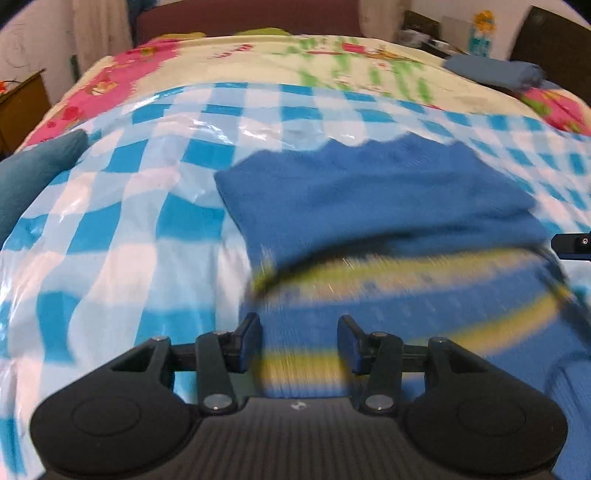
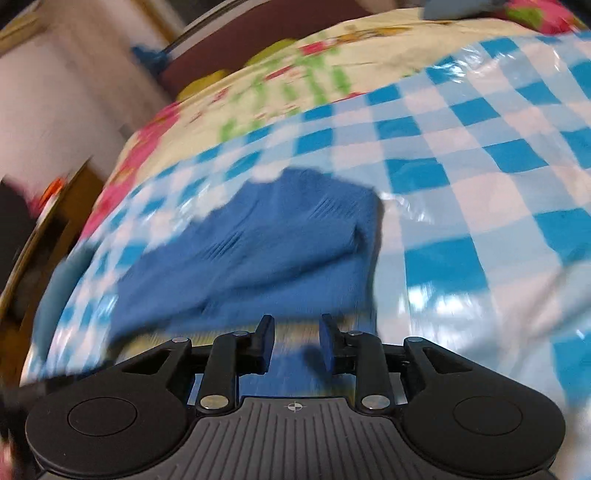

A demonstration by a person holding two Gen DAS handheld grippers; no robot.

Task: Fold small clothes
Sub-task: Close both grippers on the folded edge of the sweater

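Now I count one blue sweater [image 1: 373, 192] in front of me, part-folded, lying on a blue-and-white checked plastic sheet [image 1: 122, 206] spread over a flowered bedcover [image 1: 258, 55]. From my left fingers [image 1: 299, 341] the sweater fills the view from twelve round to three o'clock; its yellow-striped part [image 1: 406, 266] lies just ahead of the tips, badly blurred. Those left fingers stand at a middling gap with blurred yellow and blue cloth showing between them, and I cannot tell whether the pads touch it. My right fingers [image 2: 297, 341] stand narrower, parted, with blue cloth seen through the gap but not pinched; the sweater [image 2: 258, 240] lies at eleven to twelve o'clock from them.

Further off I count one folded blue cloth [image 1: 495, 72] at the bed's far edge, at about one o'clock in the left view, and one teal cushion-like shape [image 1: 33, 173] at nine o'clock.

Open checked sheet runs wide at nine to eleven o'clock of the left fingers and at one to three o'clock of the right. The bed's far edge meets a dark headboard [image 1: 243, 18].

Any writing on the bedcover is too smeared to read.
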